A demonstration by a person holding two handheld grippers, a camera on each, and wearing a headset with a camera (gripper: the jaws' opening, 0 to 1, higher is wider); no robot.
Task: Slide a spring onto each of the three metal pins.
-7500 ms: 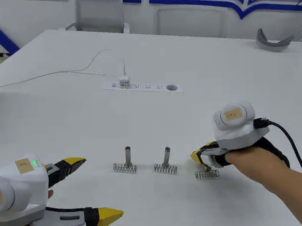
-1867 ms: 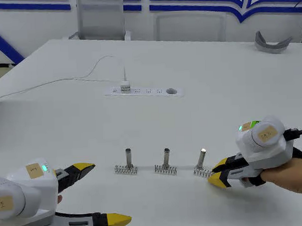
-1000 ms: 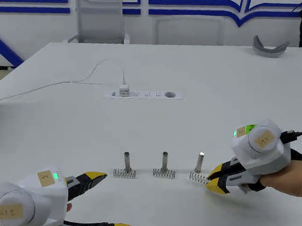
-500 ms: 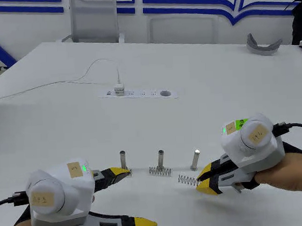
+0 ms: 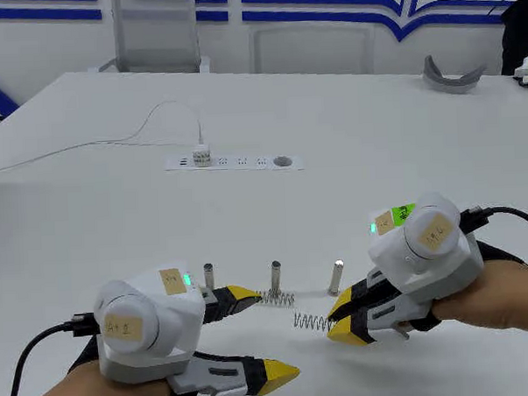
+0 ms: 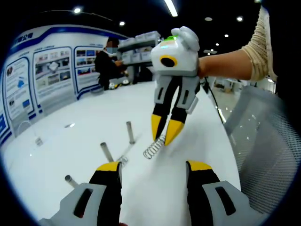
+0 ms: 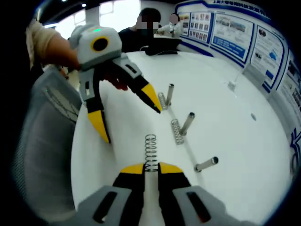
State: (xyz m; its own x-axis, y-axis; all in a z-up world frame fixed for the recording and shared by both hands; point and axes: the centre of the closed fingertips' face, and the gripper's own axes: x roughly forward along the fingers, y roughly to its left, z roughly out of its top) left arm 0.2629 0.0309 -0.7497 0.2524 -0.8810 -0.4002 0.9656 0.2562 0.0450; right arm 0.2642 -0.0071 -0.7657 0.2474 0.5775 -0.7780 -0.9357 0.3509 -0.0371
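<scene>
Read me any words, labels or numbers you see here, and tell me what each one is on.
Stickers on the left tongs: handwriting, too blurred to read.
Labels on the right tongs: likewise unreadable.
Wall posters: print too small to read.
Nothing can be quoted.

Pins: left pin (image 5: 209, 277), middle pin (image 5: 275, 276) and right pin (image 5: 337, 276) stand in a row on the surface (image 5: 376, 158), lower centre of frame.
Springs: loose spring (image 5: 277, 297) at the middle pin's foot; held spring (image 5: 309, 320) before the row, its end pinched in the right claw (image 5: 334, 324).
Left claw (image 5: 274, 332): lower left, jaws apart, before the left pin.
Power strip (image 5: 234, 161): behind the pins, mid-frame.
</scene>
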